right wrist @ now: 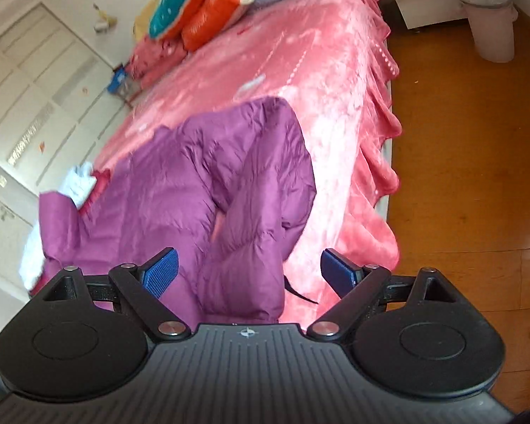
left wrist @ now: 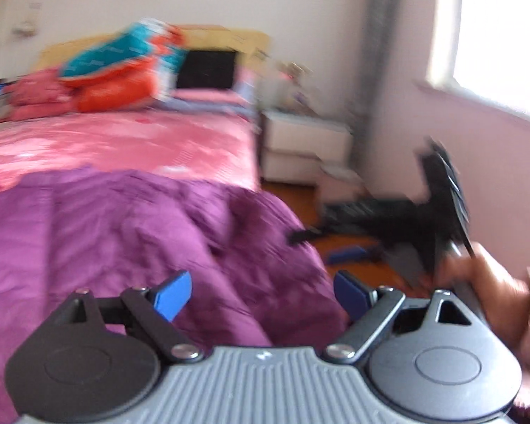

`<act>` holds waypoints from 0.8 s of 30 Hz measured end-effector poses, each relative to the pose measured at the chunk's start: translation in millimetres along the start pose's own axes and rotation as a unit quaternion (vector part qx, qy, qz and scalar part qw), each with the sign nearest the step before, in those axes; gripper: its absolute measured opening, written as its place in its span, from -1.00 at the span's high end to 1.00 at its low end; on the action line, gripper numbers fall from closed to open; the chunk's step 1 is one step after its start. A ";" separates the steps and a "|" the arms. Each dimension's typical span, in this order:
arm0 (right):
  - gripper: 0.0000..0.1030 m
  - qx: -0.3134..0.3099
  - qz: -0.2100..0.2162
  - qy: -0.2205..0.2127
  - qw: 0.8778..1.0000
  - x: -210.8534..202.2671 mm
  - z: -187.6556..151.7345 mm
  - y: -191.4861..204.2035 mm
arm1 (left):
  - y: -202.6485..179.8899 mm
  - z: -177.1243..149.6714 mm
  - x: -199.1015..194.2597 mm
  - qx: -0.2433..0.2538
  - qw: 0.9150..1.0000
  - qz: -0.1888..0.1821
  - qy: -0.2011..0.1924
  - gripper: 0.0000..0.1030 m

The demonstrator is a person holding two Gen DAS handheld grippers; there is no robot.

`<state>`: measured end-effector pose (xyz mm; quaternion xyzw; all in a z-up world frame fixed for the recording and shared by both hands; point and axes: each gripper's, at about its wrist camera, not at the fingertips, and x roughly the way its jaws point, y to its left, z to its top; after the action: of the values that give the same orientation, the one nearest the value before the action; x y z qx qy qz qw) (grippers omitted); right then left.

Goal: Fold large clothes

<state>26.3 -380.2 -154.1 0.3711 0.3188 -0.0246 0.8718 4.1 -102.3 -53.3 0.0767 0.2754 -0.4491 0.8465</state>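
Pink plush bedspread (right wrist: 335,81) covers the bed and serves as landmark for everything below.

Purple quilted down coat (right wrist: 208,190) lies on the bedspread at its near end, rumpled, bulk toward the wardrobe side. One padded part is doubled over the body, and a puffy lobe sits nearest the right gripper. A dark cord trails from the lobe's edge onto the bedspread. Something white and red shows at the coat's far-left edge; cannot tell what. Folded bedding in orange and teal (right wrist: 201,10) is stacked at the bedspread's far end, well apart from the coat.

Step in hand, as I judge it: both tools are off the cloth, between grasps. To do it well, spread the coat flat on the bedspread first. Take an outer edge with both tools, well apart. Carry it across in one sweep, then press out trapped air, since the padding will spring back.

Left gripper (left wrist: 261,295): jaws wide, blue pads clear of the fabric, nothing held, poised above the coat's near part. That view is motion-blurred.

Right gripper (right wrist: 249,270): jaws likewise wide, empty, with the coat's near lobe seen between the pads but below them, untouched.

Person's hand (left wrist: 491,296) grips the right tool's handle, out past the bedspread's floor-side edge.
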 end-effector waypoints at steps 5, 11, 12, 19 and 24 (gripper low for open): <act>-0.69 0.013 0.029 0.038 0.999 18.5 -2.1 6.0 | -23.2 -12.6 34.1 0.045 0.996 -0.052 0.058 -0.71; 0.30 0.005 0.044 0.070 0.997 23.1 -8.7 3.5 | -33.9 -21.0 64.1 0.055 0.991 -0.070 0.097 -0.72; 0.36 -0.001 0.045 0.071 0.996 24.6 -7.5 5.2 | -36.2 -21.4 69.0 0.052 0.991 -0.069 0.100 -0.72; 0.68 0.052 0.081 0.064 0.993 22.1 -2.0 -11.9 | -28.9 -17.3 91.2 -0.012 0.992 -0.056 0.111 -0.80; 0.68 0.125 0.168 0.058 0.976 19.7 2.2 -31.9 | -20.8 -11.9 97.0 -0.044 0.992 -0.063 0.099 -0.69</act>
<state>34.2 -401.0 -184.4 0.5259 0.2966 0.1045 0.7902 25.8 -179.7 -112.7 0.0659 0.3819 -0.4791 0.7876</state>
